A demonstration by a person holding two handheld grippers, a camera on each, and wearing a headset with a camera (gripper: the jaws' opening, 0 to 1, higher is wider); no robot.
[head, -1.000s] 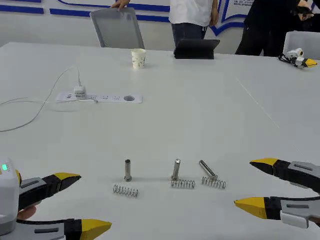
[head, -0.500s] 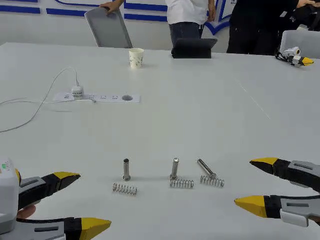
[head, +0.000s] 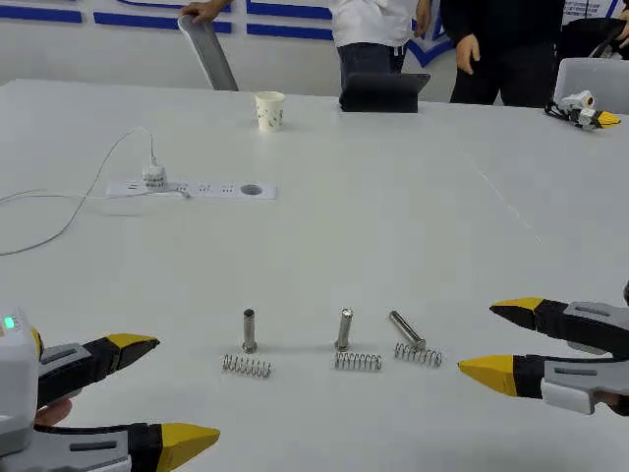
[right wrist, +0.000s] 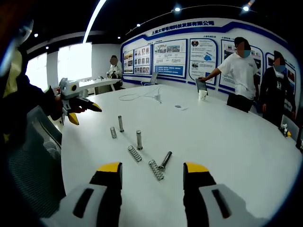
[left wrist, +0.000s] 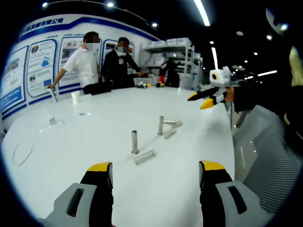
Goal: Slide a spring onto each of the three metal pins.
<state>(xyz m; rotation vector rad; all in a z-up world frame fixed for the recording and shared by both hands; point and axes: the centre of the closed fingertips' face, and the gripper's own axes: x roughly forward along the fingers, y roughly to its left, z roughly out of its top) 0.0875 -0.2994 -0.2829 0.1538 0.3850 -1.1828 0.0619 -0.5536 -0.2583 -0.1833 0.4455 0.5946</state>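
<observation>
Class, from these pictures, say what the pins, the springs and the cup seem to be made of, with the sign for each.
Pins: probably steel, smooth and silvery, with bright glints along the shafts. Springs: thin coiled metal wire, silvery grey, open turns. Cup: likely paper, matt off-white with a faint speckled print; thin plastic is possible.

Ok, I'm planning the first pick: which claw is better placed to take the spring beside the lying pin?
Probably the right. The right claw, open, is nearest that spring and the lying pin, nothing between. The left claw, also open, is past the two upright pins on the other side.
</observation>
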